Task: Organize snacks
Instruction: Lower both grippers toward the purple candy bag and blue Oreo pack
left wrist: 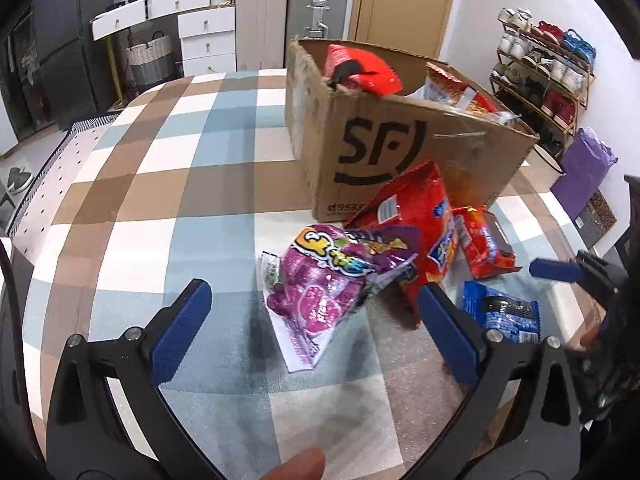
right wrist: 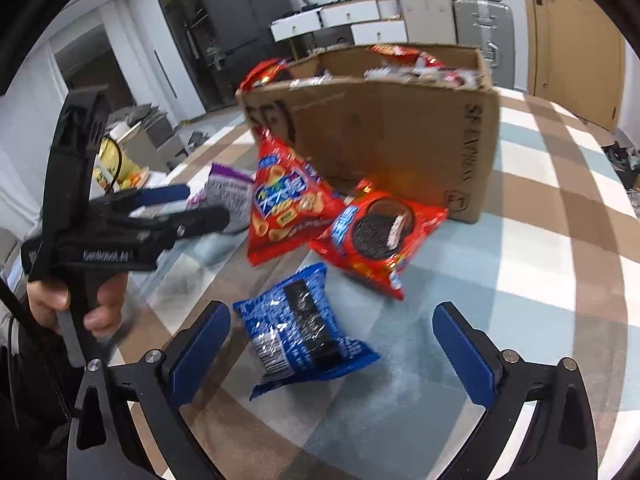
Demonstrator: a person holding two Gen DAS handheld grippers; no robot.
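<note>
- Left wrist view: my left gripper (left wrist: 308,318) stood spread wide, its blue pads empty, low over the checked table (left wrist: 160,160).
- Purple candy bag (left wrist: 320,284): lay on the table between and just ahead of my fingers, touching neither.
- Tall red chip bag (left wrist: 412,224): leaned against the cardboard box (left wrist: 360,136), which held more red packets.
- Red cookie bag (left wrist: 484,244): lay flat just right of the chip bag.
- Blue cookie bag (left wrist: 502,312): lay flat past my right-hand finger.
- Right wrist view: my right gripper (right wrist: 332,344) was also spread, holding nothing.
- Blue cookie bag (right wrist: 300,328): lay between its fingers, nearer the left pad.
- Red cookie bag (right wrist: 372,236) and chip bag (right wrist: 284,208): sat beyond, in front of the box (right wrist: 380,136).
- Left gripper (right wrist: 192,204): seen side-on at left, near the purple bag (right wrist: 228,192).
</note>
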